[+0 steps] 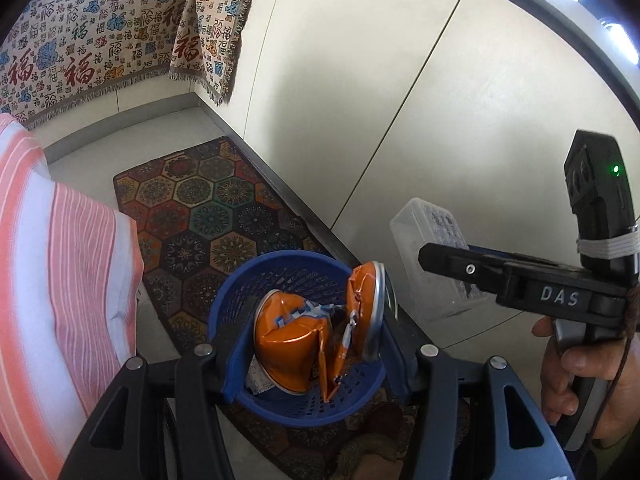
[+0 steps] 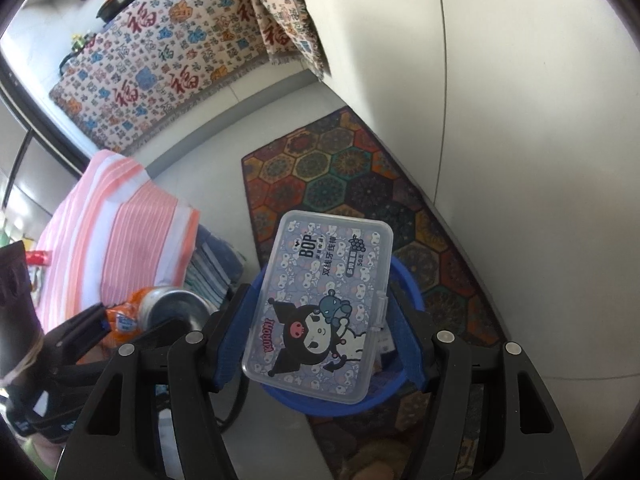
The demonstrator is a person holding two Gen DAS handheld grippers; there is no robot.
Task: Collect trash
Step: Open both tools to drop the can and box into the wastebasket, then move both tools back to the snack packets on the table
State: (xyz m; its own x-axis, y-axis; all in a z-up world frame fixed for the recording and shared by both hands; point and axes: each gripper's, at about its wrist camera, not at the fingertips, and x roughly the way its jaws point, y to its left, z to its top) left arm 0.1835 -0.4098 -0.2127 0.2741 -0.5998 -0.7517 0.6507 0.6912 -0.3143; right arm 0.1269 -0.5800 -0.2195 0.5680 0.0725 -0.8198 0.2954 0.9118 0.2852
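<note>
Left wrist view looks down past a pale wall (image 1: 400,80) to a patterned rug (image 1: 192,208) of coloured hexagons on a light floor, with a fringed cloth (image 1: 80,40) covered in red characters hanging at the far end and a pink-and-white striped cloth (image 1: 60,260) draped at the left. A blue perforated basket (image 1: 248,280) stands on the rug. Above its mouth the left gripper (image 1: 312,340) is clamped on a crushed orange can (image 1: 296,340); the can is torn and folded, its silver end (image 1: 378,312) turned up against the right finger, and the blue pads (image 1: 236,368) press it from both sides. At the right edge a hand (image 1: 580,376) holds the handle of the right gripper (image 1: 440,256), whose black body is marked DAS, and it carries a clear plastic box (image 1: 424,240) close to the basket's far side. Right wrist view shows that box (image 2: 320,320) face up, squeezed between the blue pads (image 2: 232,344) of the right gripper (image 2: 320,336) and hanging directly over the basket (image 2: 408,284), hiding most of the opening. Its lid is shut and printed with a black-hooded cartoon figure, the letters BOP and Chinese text. The can (image 2: 160,308) appears at lower left beside the striped cloth (image 2: 120,220).
</note>
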